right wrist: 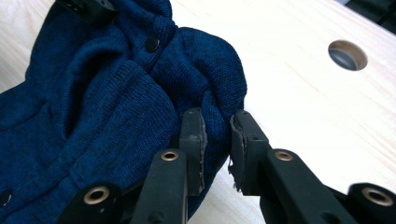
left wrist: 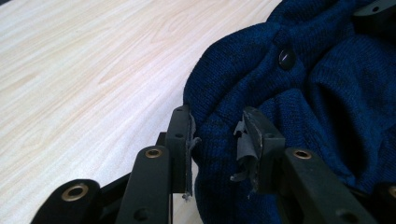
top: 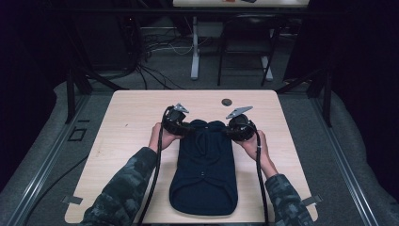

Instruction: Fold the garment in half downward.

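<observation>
A: Where does the dark navy knitted garment (top: 203, 169) lie?

B: It lies lengthwise on the pale wooden table (top: 127, 117), its bunched upper end toward the small round hole (top: 227, 101) in the tabletop and its rounded lower hem toward the table's near edge.

A: How does the left gripper (top: 184, 128) stand?

B: It sits at the garment's upper left corner. In the left gripper view its jaws are clamped on a thick fold of the knit (left wrist: 219, 140), beside a dark round button (left wrist: 286, 59).

A: And the right gripper (top: 230, 130)?

B: It sits at the garment's upper right corner, on the side of the hole (right wrist: 347, 54). Its jaws pinch a bunched edge of the knit (right wrist: 217, 126). Both hands wear camouflage-patterned sleeves (top: 120, 190).
</observation>
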